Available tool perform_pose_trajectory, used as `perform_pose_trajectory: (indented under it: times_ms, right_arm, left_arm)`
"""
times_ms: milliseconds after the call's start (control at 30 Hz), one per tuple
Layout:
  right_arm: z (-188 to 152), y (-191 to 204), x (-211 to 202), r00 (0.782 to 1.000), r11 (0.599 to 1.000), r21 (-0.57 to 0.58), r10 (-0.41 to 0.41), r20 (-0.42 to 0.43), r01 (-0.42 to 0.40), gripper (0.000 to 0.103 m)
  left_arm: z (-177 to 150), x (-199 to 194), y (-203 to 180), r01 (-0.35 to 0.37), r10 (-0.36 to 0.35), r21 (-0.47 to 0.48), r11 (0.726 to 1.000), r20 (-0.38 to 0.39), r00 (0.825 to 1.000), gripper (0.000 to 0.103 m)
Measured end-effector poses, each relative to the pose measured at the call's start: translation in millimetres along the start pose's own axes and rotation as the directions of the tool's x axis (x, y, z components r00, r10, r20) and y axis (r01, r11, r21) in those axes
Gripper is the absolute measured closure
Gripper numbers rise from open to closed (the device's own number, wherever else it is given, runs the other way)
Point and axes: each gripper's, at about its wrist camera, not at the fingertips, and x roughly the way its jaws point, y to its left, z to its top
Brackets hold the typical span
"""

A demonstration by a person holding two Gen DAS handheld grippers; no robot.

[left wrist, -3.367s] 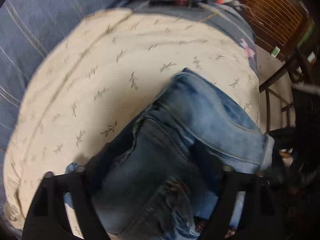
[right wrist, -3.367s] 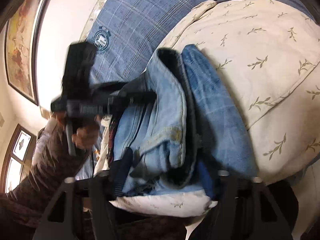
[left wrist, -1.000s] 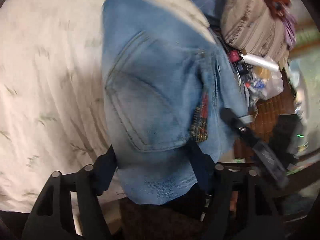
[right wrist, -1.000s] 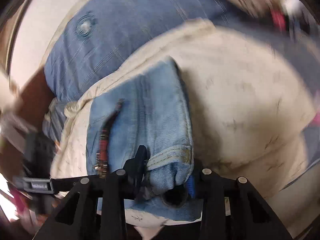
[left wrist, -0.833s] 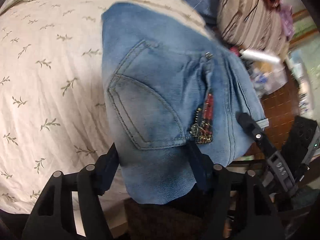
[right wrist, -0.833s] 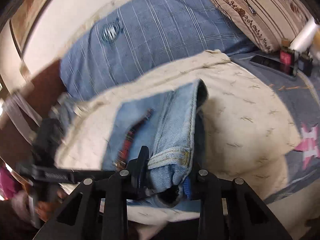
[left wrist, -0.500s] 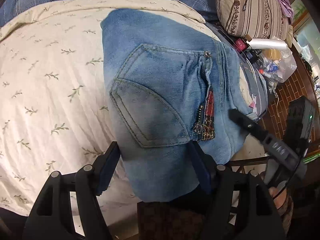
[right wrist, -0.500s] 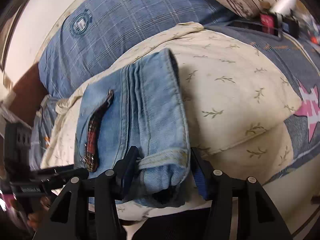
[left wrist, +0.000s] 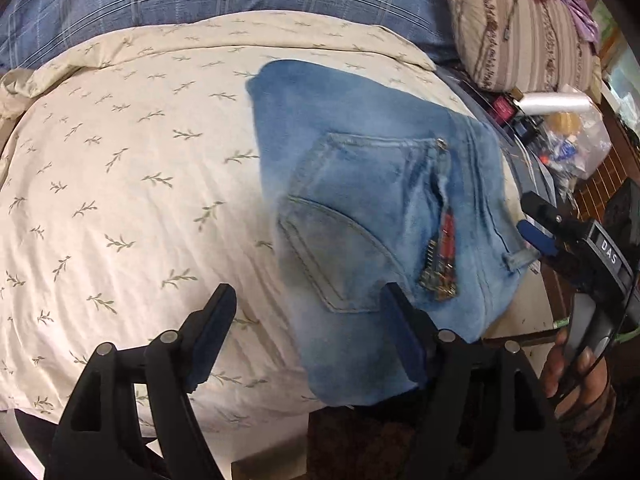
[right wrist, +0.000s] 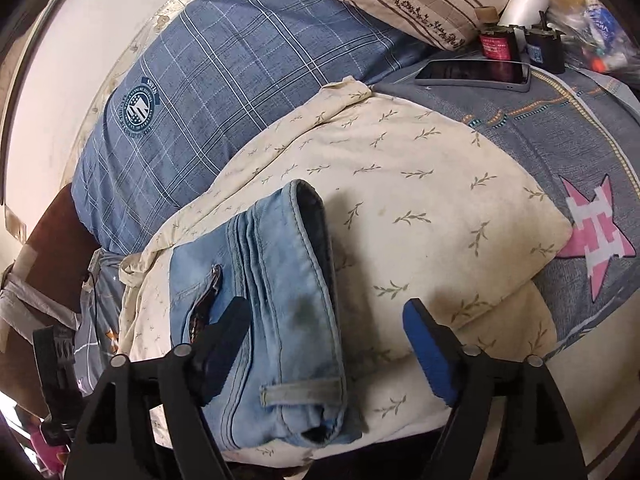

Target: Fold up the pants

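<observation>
The folded light blue jeans (left wrist: 384, 216) lie on a cream leaf-print pillow (left wrist: 132, 200), back pocket and a red beaded strip facing up. They also show in the right wrist view (right wrist: 280, 304), waistband end toward me. My left gripper (left wrist: 308, 332) is open and empty, just off the jeans' near edge. My right gripper (right wrist: 328, 340) is open and empty, its fingers astride the waistband end without touching it. In the left wrist view the right gripper (left wrist: 560, 236) shows beside the jeans' right edge.
A blue plaid pillow (right wrist: 208, 80) and a striped beige cushion (left wrist: 516, 24) lie behind. A phone (right wrist: 476, 72), small bottles (right wrist: 496, 40) and a plastic bag (left wrist: 568, 140) sit at the bed's right. A grey sheet with a pink star (right wrist: 596, 236) lies beside the cream pillow.
Both grippers have opened and let go of the jeans, which now lie folded on the cream pillow. Both have drawn back slightly toward the near edge.
</observation>
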Motion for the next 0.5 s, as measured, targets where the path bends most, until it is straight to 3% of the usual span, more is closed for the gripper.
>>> perform_pose_trajectory:
  times_ms: [200, 333, 500]
  right_arm:
    - [11.9, 0.3, 12.7, 1.0, 1.0, -0.001, 0.01, -0.013, -0.01, 0.017]
    - [22.6, 2.2, 23.3, 0.998, 0.999, 0.01, 0.054, -0.028, -0.053, 0.015]
    - [32.9, 16.2, 39.8, 0.997, 0.996, -0.051, 0.078, -0.009, -0.078, 0.015]
  left_arm:
    - [22.1, -5.4, 22.2, -0.07, 0.071, -0.04, 0.997, 0.05, 0.996, 0.028]
    - [43.5, -6.9, 43.9, -0.042, 0.05, -0.11, 0.993, 0.073, 0.996, 0.024]
    - [60.3, 21.9, 45.2, 0.016, -0.016, -0.143, 0.99, -0.005, 1.0, 0.024]
